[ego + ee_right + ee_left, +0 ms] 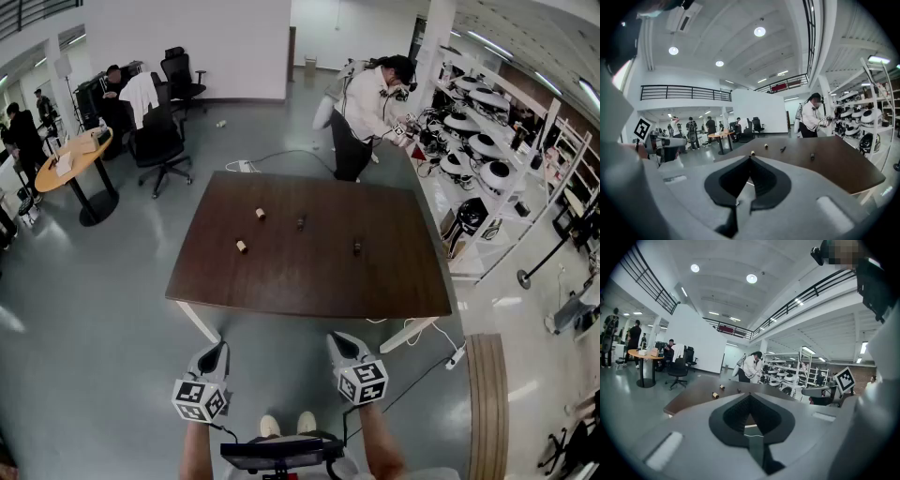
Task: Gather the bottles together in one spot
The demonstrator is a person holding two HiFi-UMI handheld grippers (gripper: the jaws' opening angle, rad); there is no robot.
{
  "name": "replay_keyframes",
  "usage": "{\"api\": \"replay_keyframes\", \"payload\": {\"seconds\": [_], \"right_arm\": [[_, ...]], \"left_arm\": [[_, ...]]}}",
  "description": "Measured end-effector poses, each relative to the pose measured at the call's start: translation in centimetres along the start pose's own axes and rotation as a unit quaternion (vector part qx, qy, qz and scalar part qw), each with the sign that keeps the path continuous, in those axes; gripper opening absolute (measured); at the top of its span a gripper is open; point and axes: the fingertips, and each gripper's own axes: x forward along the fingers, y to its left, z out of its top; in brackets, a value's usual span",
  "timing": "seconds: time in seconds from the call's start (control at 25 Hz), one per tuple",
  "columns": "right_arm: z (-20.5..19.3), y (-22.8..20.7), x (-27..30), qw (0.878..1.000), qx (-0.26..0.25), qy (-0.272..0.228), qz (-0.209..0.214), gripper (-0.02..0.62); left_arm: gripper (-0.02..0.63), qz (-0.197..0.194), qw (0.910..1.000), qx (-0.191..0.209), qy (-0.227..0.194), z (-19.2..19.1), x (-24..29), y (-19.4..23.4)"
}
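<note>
Well inside table [394, 281] edges: four bottles [261, 214].

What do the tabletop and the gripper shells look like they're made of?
Tabletop: even dark brown with a dull sheen, so wood or wood-look laminate; the pictures can't settle which. Shells of the left gripper and right gripper: light grey, matte, smoothly rounded, likely moulded or printed plastic. The black jaw pads look ribbed, probably rubber or foam.
</note>
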Motion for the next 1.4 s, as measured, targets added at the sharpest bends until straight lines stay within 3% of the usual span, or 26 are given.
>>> {"api": "replay_keyframes", "payload": {"seconds": [0.48, 1.0, 1.4], "right_arm": [[0.6, 1.5, 1.2, 1.0, 0.007, -0.01, 0.006, 0.002], [1.4, 6.3, 4.0, 1.0, -0.003, -0.011, 0.018, 0.002], [2.2, 7.3, 7.5, 0.999, -0.013, -0.007, 0.034, 0.002]], "left_arm": [[0.002, 0.006, 1.0, -0.001, -0.004, 0.3, -1.0, 1.9], [0.002, 0.003, 0.9999, -0.001, -0.016, 1.3, -3.2, 6.0], [0.002, 0.011, 0.9998, -0.001, -0.015, 1.7, -2.0, 8.2]]}}
